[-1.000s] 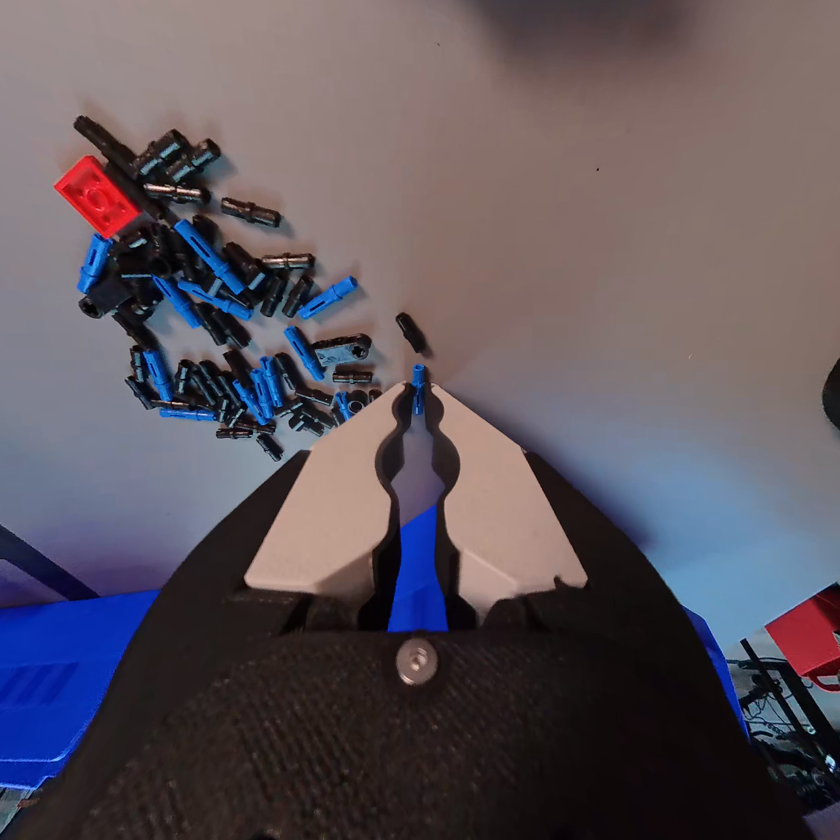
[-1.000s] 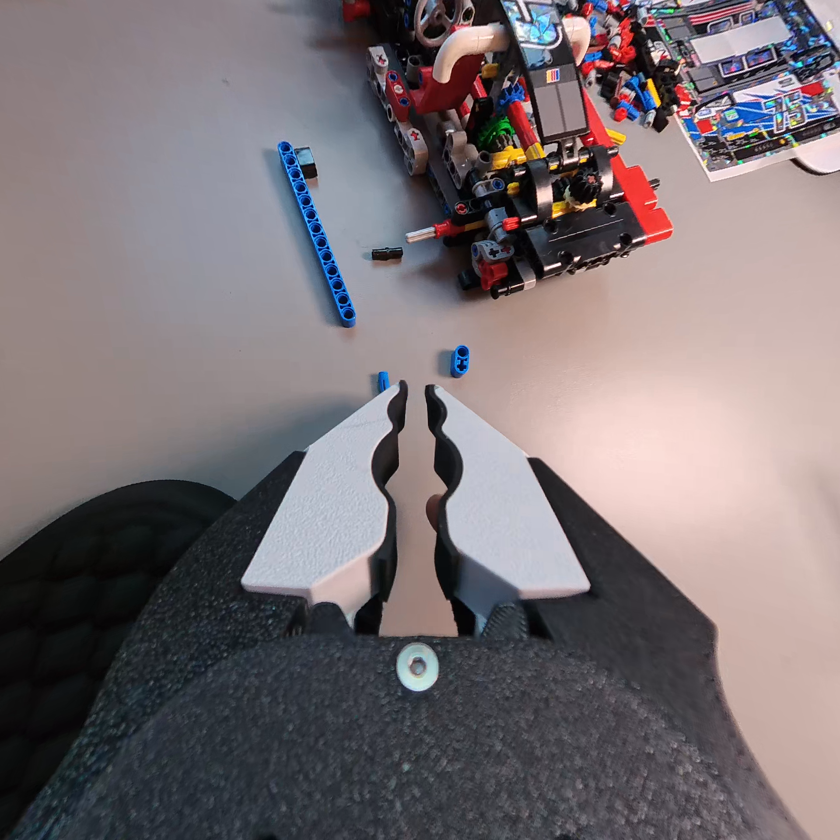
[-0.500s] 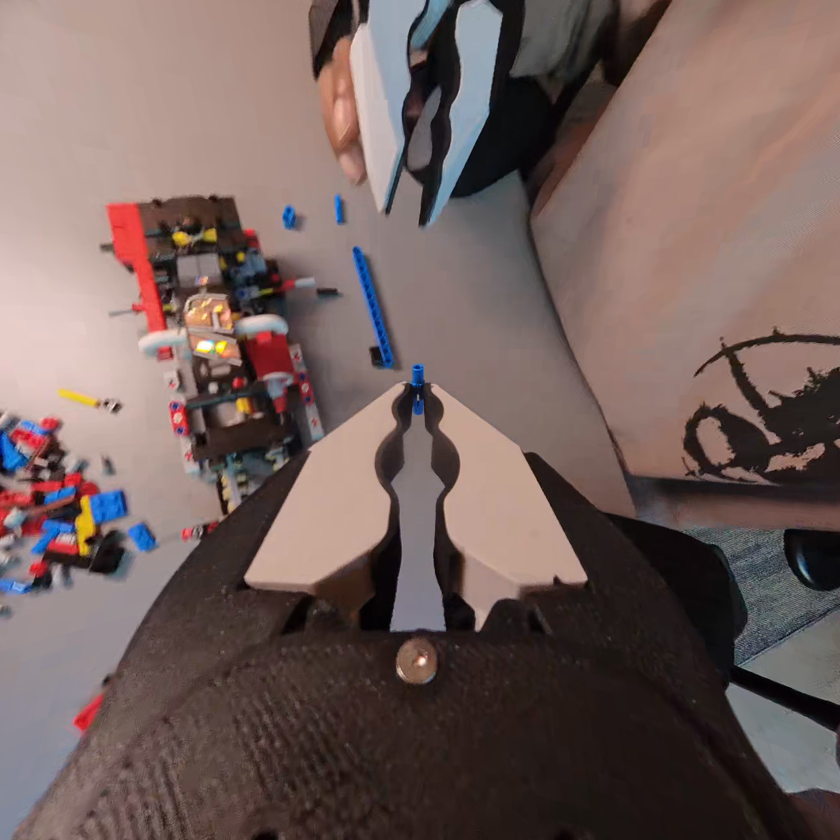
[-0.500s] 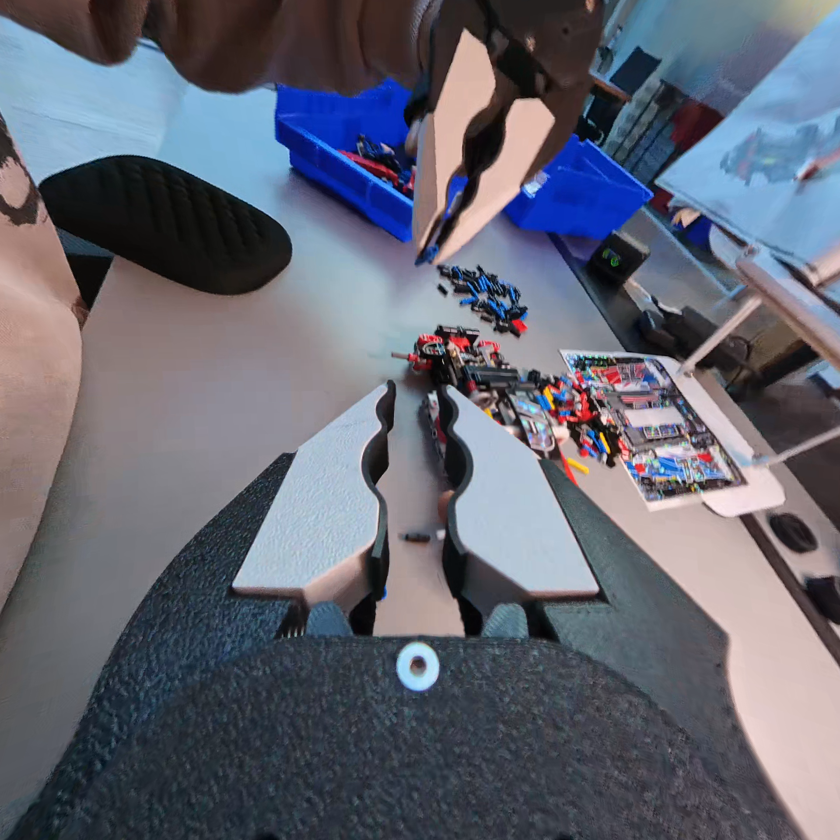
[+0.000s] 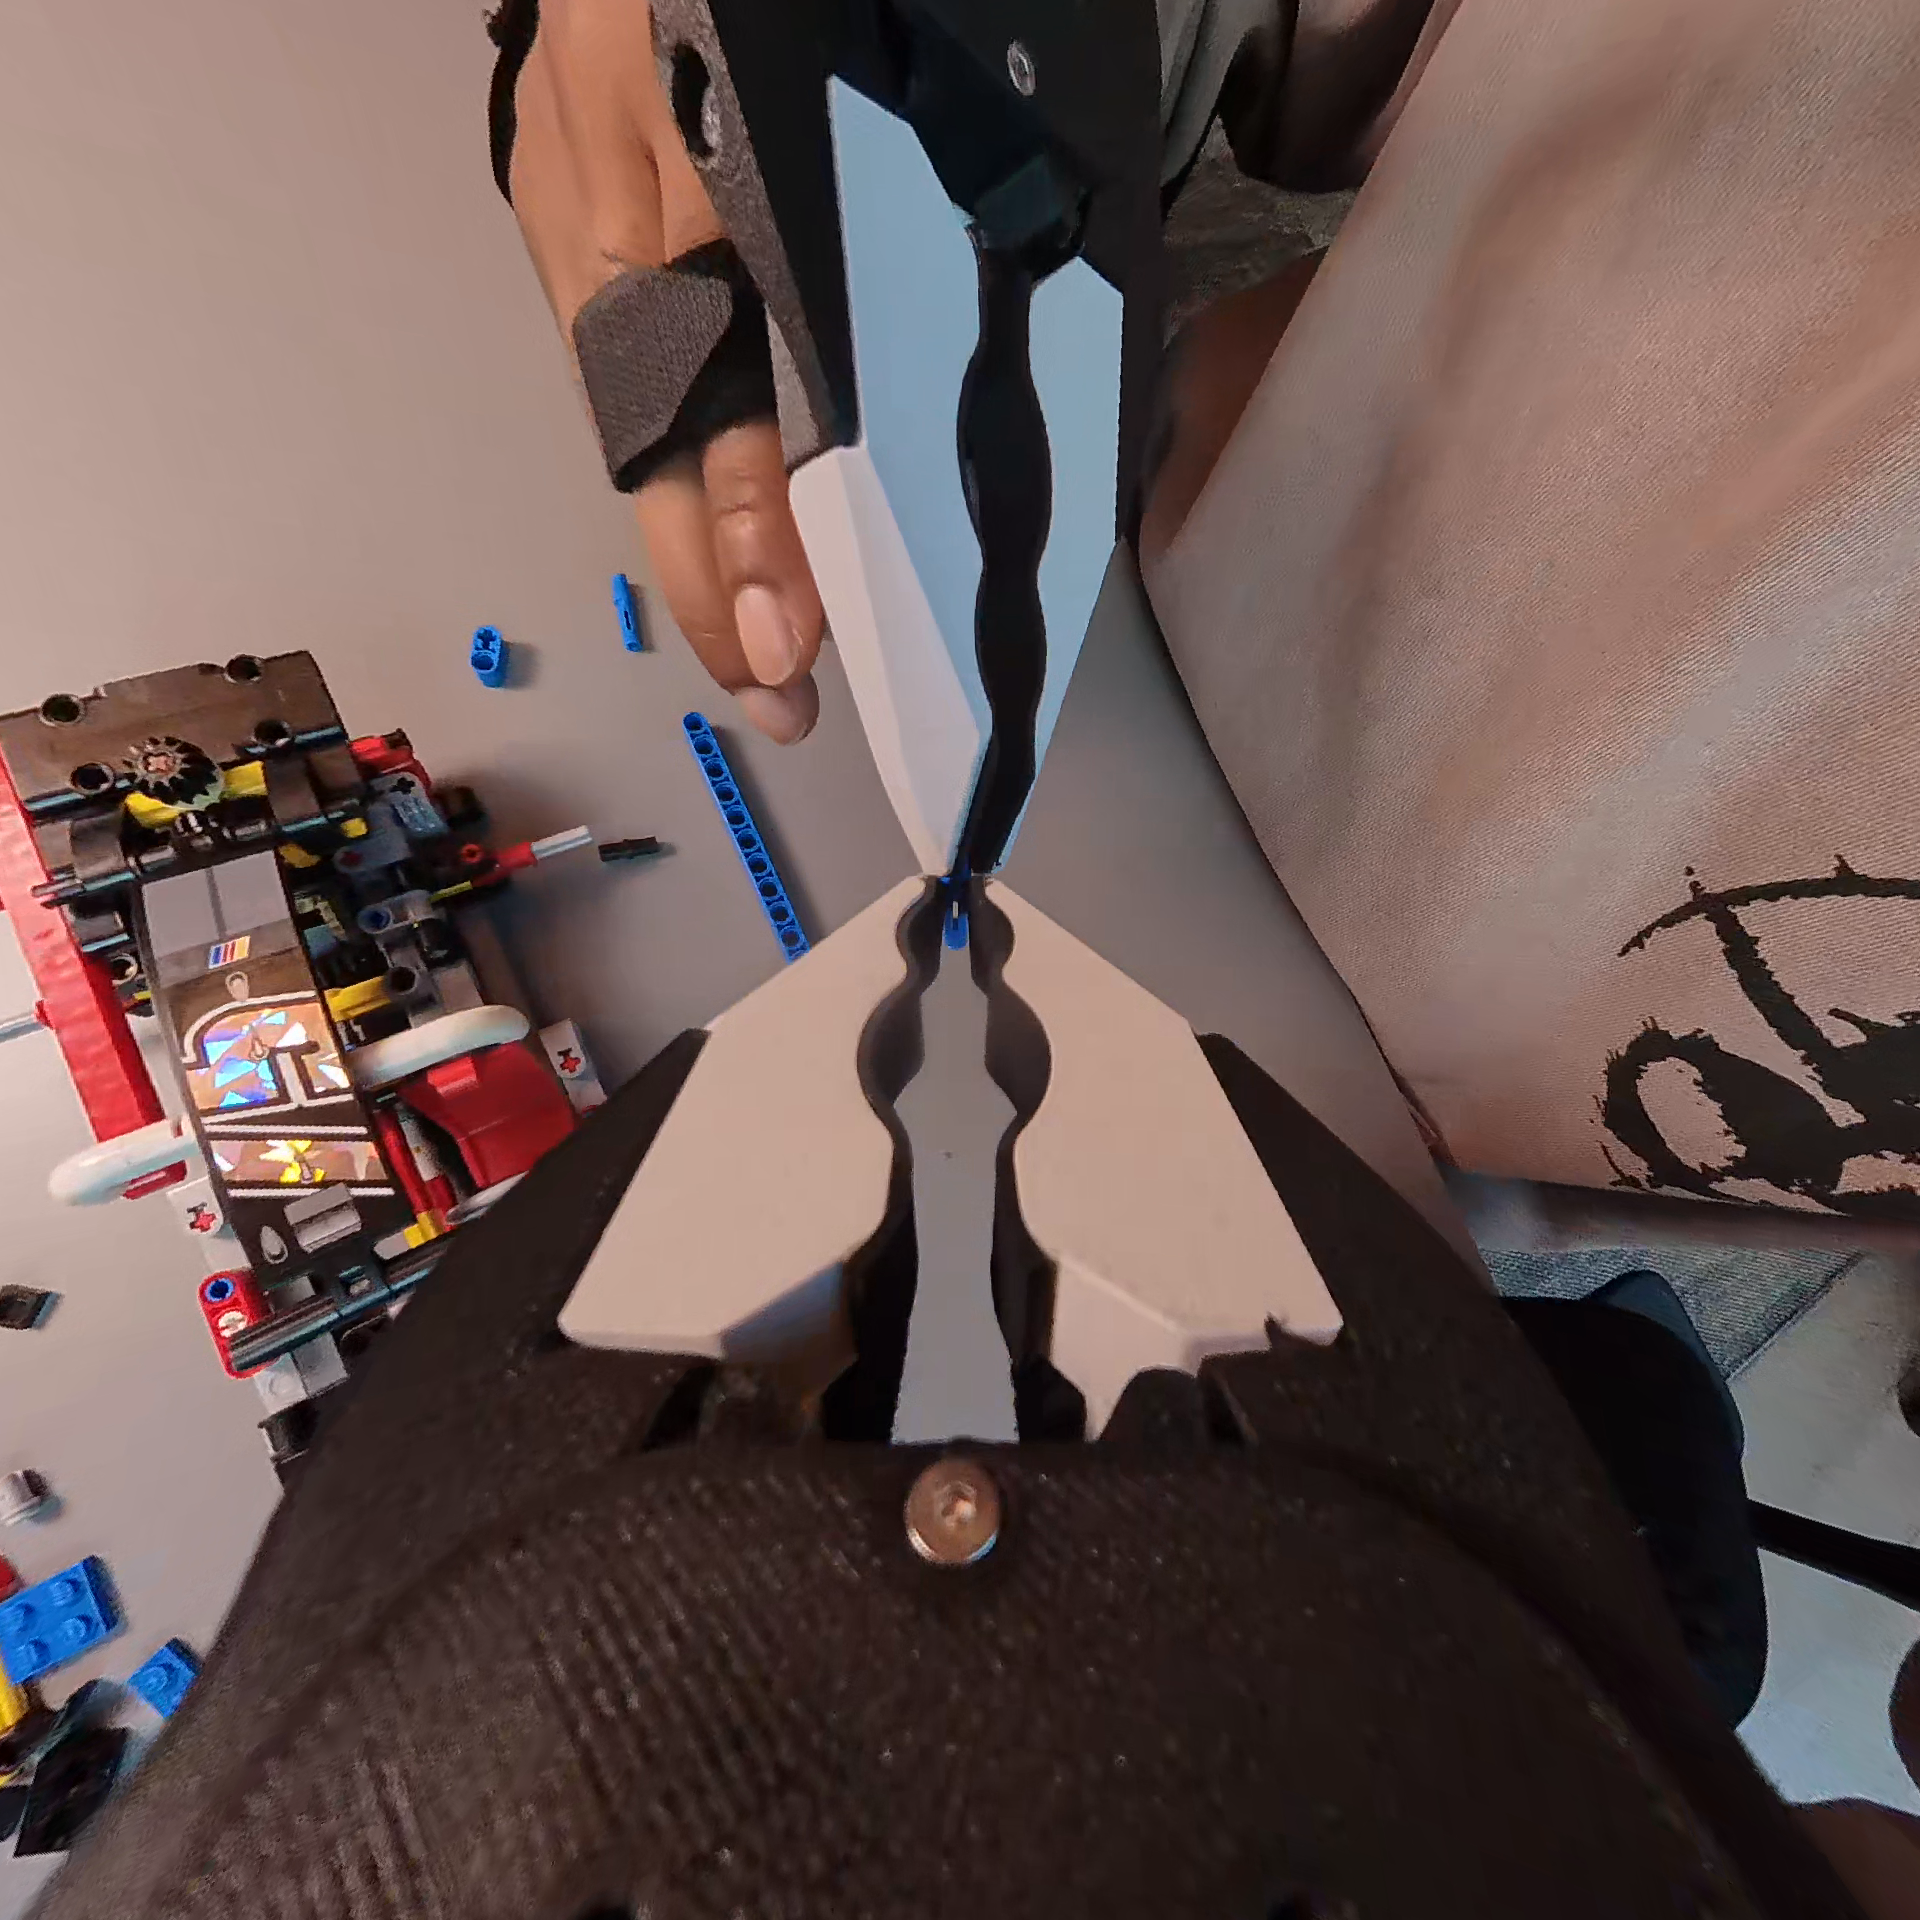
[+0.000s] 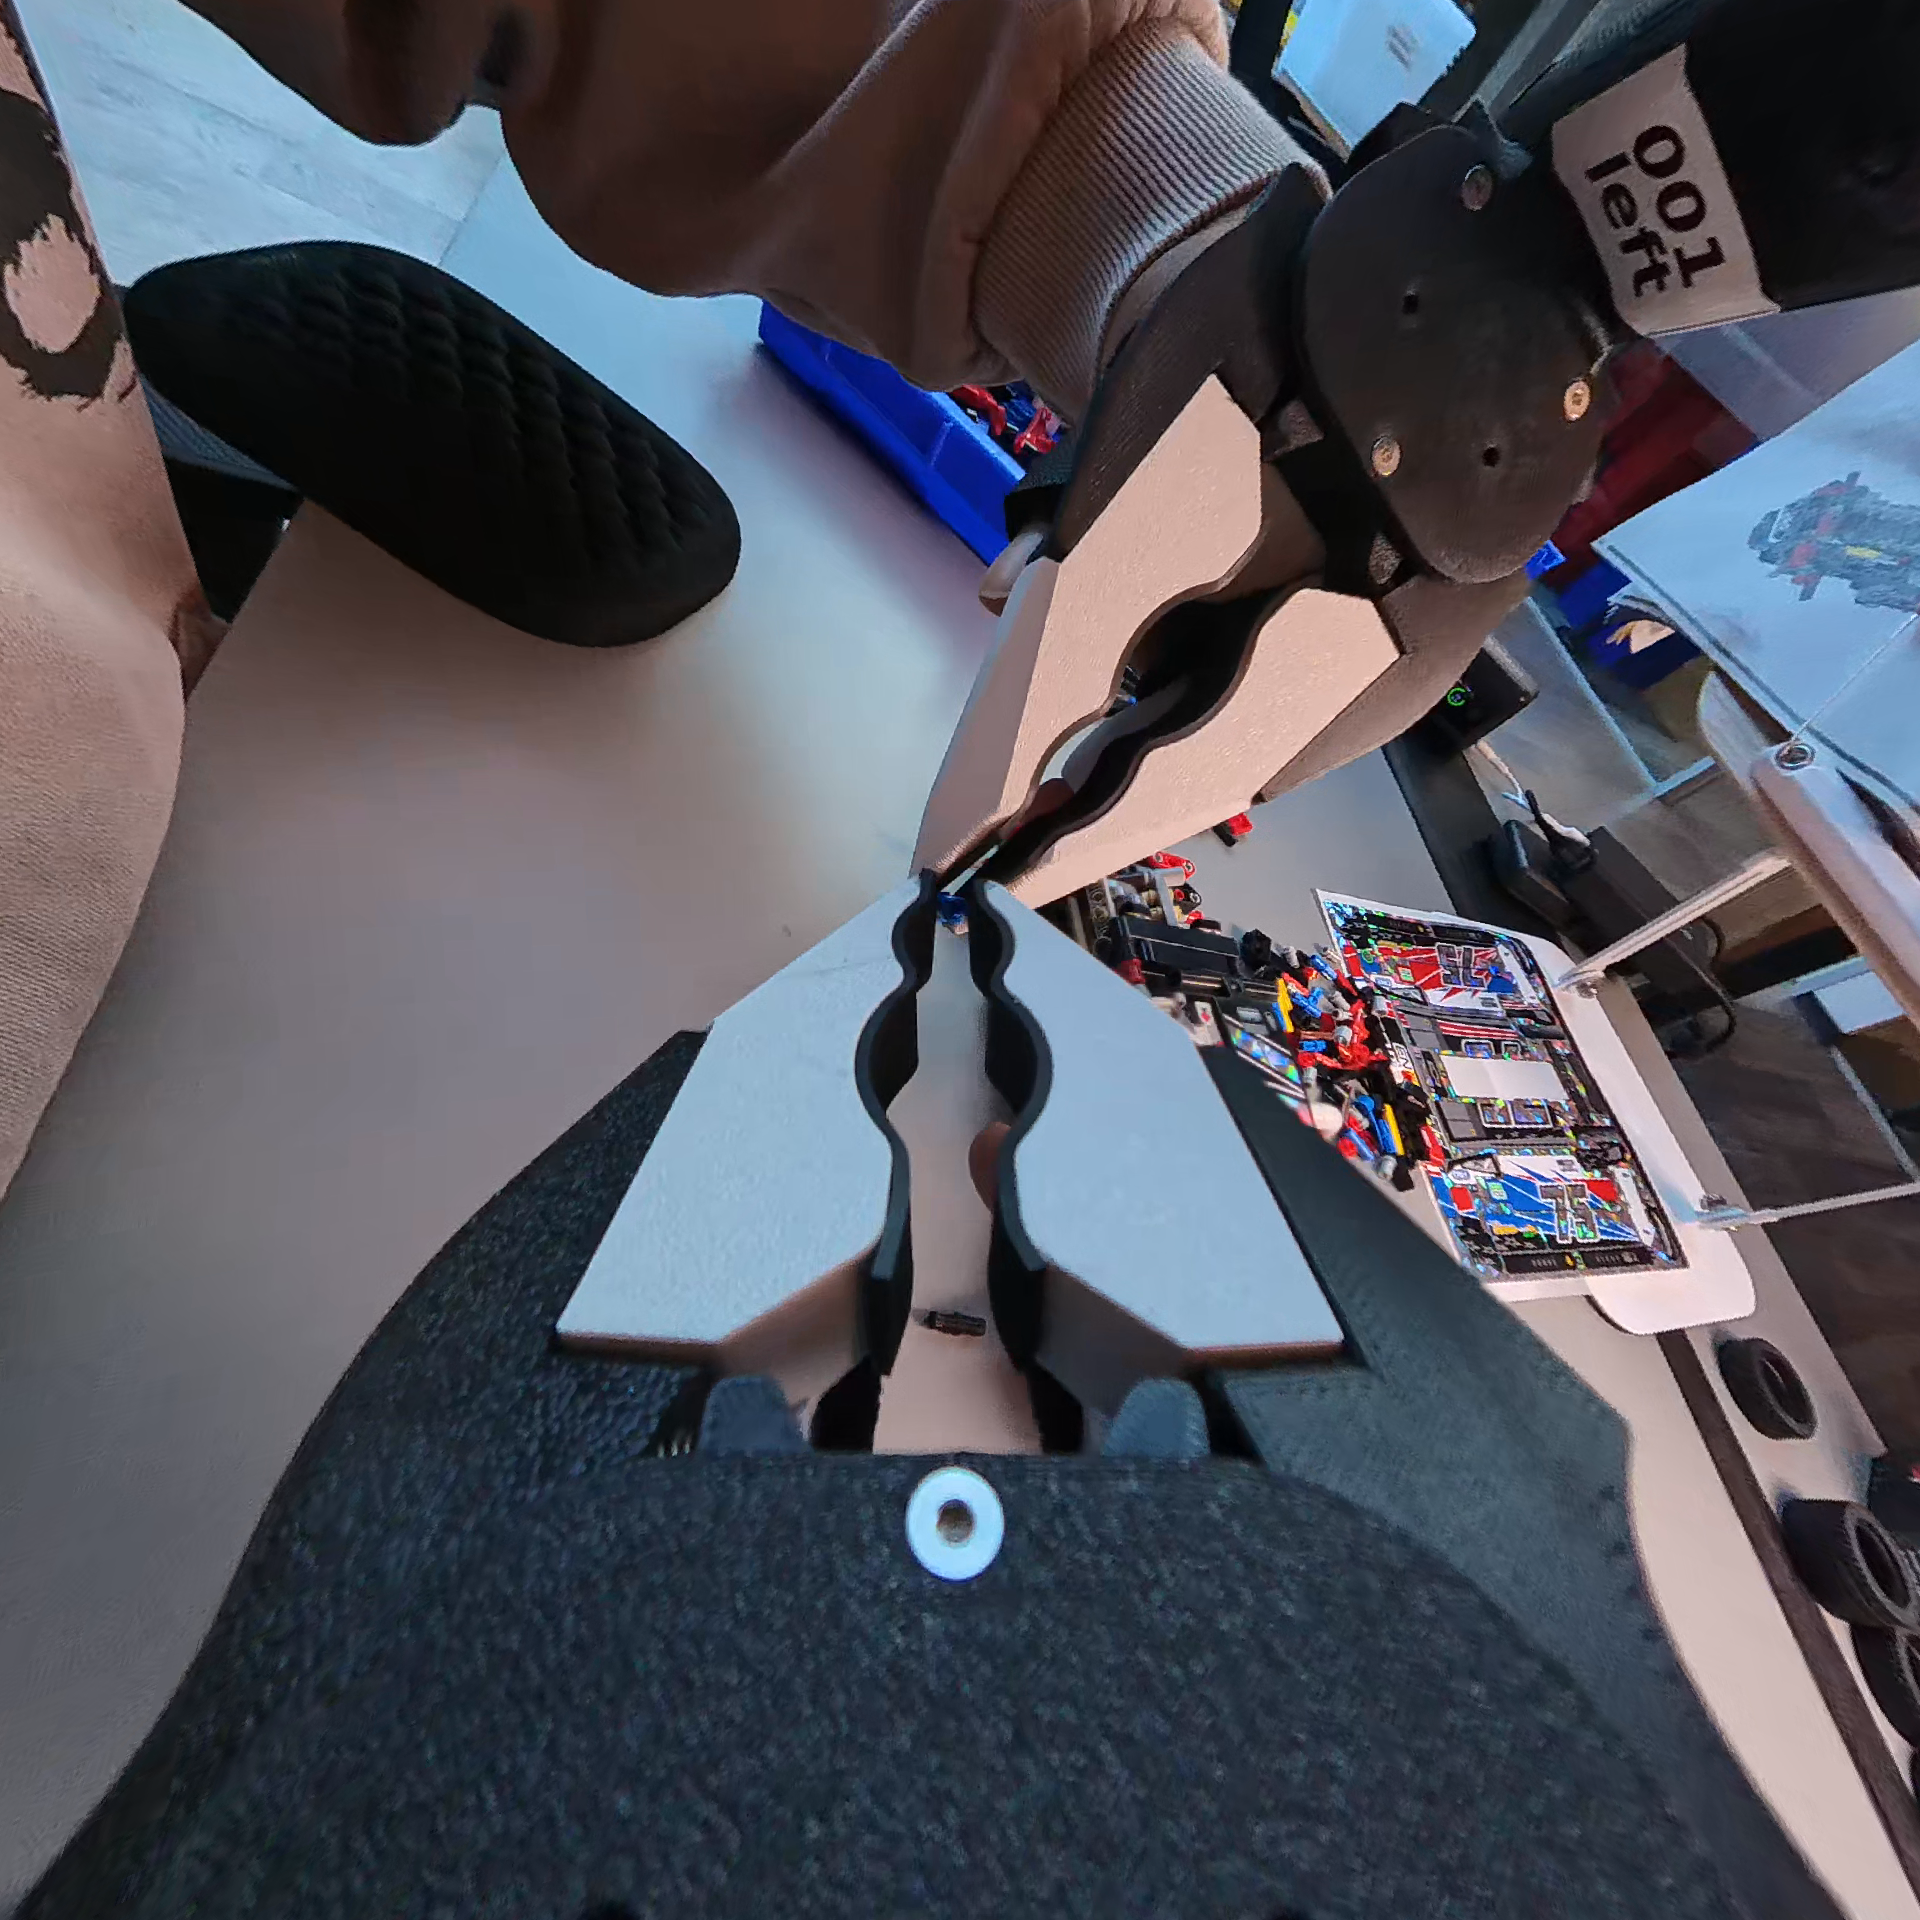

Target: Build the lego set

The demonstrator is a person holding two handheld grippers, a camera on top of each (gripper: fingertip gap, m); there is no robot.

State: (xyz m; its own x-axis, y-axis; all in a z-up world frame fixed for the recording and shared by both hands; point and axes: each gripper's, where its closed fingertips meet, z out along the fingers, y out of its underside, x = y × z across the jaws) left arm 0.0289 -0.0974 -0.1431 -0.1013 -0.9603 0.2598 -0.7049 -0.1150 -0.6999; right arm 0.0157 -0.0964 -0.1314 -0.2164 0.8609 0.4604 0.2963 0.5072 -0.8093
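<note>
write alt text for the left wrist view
The left gripper pinches a small blue pin at its tips, meeting the right gripper tip to tip above a grey table. A half-built lego car lies at left.

I am seeing matt grey tongs (image 5: 954, 904) in grainy black plastic, glossy plastic pin (image 5: 953, 920), smooth matt counter (image 5: 260, 364).

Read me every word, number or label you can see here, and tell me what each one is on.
White label on the left gripper: clear print, but I don't quote writing.
Sticker sheet: numbers and marks, not quoted.
Sweatshirt: black print, only partly in view.
Page on the stand: too blurred to read.
</note>
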